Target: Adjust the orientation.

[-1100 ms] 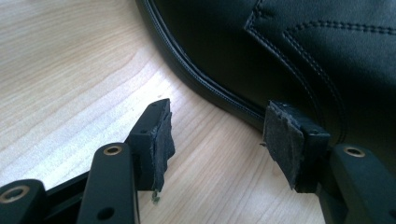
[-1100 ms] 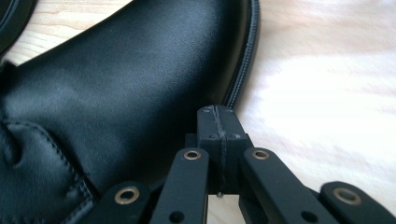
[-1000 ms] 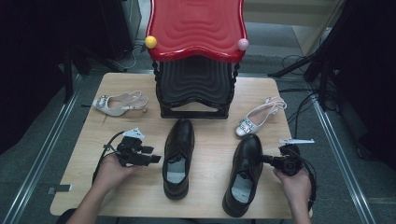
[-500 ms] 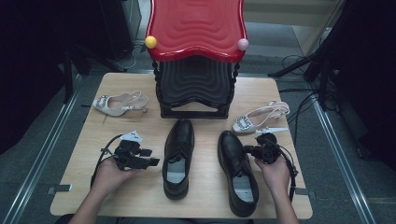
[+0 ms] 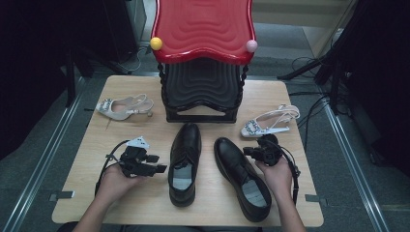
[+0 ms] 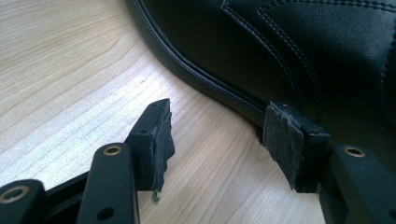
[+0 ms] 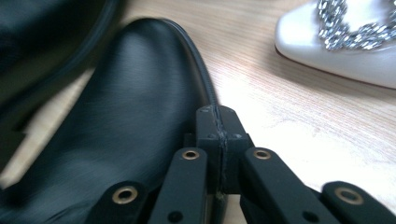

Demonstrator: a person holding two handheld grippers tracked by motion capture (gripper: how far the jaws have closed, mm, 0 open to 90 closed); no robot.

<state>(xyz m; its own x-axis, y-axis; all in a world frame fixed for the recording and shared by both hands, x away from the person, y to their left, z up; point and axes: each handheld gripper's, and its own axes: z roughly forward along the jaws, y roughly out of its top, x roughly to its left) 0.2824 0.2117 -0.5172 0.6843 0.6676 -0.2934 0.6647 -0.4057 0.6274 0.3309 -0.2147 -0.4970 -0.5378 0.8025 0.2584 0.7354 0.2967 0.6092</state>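
Observation:
Two black leather shoes lie side by side on the wooden table (image 5: 87, 193). My left gripper (image 5: 160, 169) lies in a hand just left of the left shoe (image 5: 186, 162) and points at its side. Its jaws stand open (image 6: 217, 135) with bare wood between them, and one pad (image 6: 280, 140) sits close against the shoe's sole edge (image 6: 289, 46). My right gripper (image 5: 247, 152) is shut, pads pressed together (image 7: 218, 126) with nothing held. Its tip rests beside the toe of the right shoe (image 5: 241, 179) (image 7: 116, 116), which lies tilted with its toe to the left.
A red stool stacked on a black one (image 5: 203, 58) stands at the table's far middle. One white jewelled sandal (image 5: 124, 106) lies at the far left. Another sandal (image 5: 270, 122) (image 7: 345, 42) lies just beyond my right gripper. Cables trail from both grippers.
My right hand has moved left with its gripper against the right black shoe. That shoe's toe has swung left, closer to the other shoe. The left hand has stayed put.

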